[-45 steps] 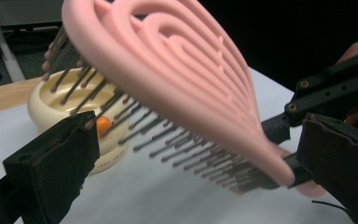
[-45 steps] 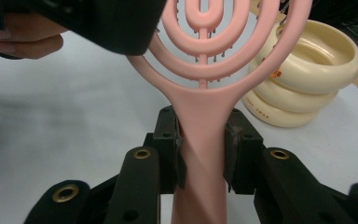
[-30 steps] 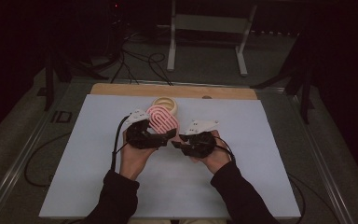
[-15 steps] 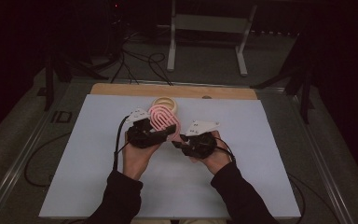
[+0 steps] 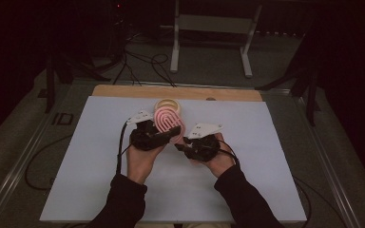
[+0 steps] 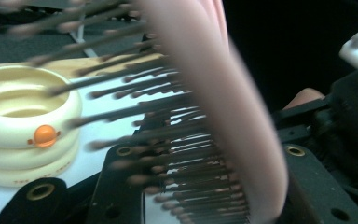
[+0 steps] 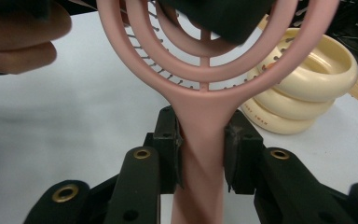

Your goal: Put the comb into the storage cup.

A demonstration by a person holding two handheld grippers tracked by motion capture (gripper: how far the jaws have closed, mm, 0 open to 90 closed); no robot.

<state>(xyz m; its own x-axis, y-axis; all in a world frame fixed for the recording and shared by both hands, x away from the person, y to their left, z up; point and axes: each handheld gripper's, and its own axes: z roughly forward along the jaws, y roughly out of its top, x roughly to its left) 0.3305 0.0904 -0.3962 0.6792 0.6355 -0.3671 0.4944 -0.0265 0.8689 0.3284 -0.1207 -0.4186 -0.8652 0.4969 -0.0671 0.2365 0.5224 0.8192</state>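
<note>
A pink hairbrush point(image 5: 168, 124) with curved open ribs is held up above the white table between both hands. My right gripper point(image 7: 203, 154) is shut on its handle point(image 7: 200, 116), one pad pressing on each side. My left gripper point(image 6: 209, 186) has just been closing, and its jaws now clamp the brush head point(image 6: 233, 116), the dark bristles pointing across its view. In the high view the left gripper point(image 5: 164, 135) and the right gripper point(image 5: 179, 145) sit close together at the middle of the table.
A cream stack of rings point(image 5: 168, 103) with a small orange dot point(image 6: 44, 134) stands on the table just behind the brush. The white mat point(image 5: 266, 180) spreads around both hands, with a wooden strip point(image 5: 123, 90) along its far edge. Cables trail off the left side.
The left gripper's jaws have closed onto the brush head. Both hands and the brush have stayed in the same place.
</note>
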